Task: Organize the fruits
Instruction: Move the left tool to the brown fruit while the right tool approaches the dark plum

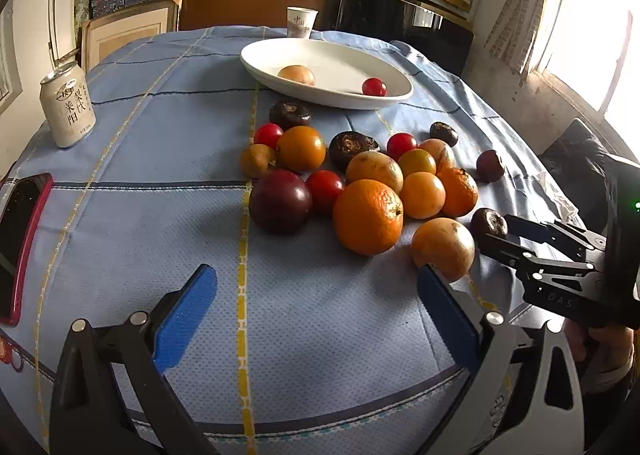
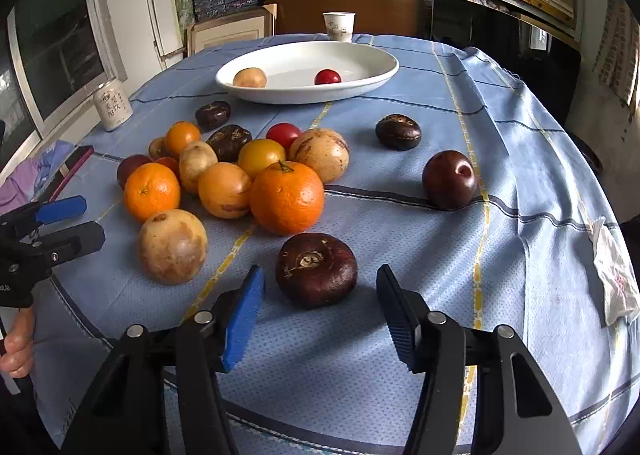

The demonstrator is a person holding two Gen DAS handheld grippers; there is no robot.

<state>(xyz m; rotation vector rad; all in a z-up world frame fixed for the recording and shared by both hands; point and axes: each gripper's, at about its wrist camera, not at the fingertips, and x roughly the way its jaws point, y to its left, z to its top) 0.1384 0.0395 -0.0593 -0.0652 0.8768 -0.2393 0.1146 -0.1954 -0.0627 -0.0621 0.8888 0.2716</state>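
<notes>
The right gripper (image 2: 320,319) is standing open, gripping nothing; the dark round fruit (image 2: 316,269) is lying on the tablecloth (image 2: 400,223) just ahead, stem scar facing the camera. The left gripper (image 1: 316,311) is hovering wide open, empty.

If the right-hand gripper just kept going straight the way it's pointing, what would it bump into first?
Most likely the dark brown, flattened round fruit lying on the blue checked tablecloth. It sits just ahead of the right gripper, roughly centred between its open blue-padded fingers, though exact depth is hard to judge.
</notes>
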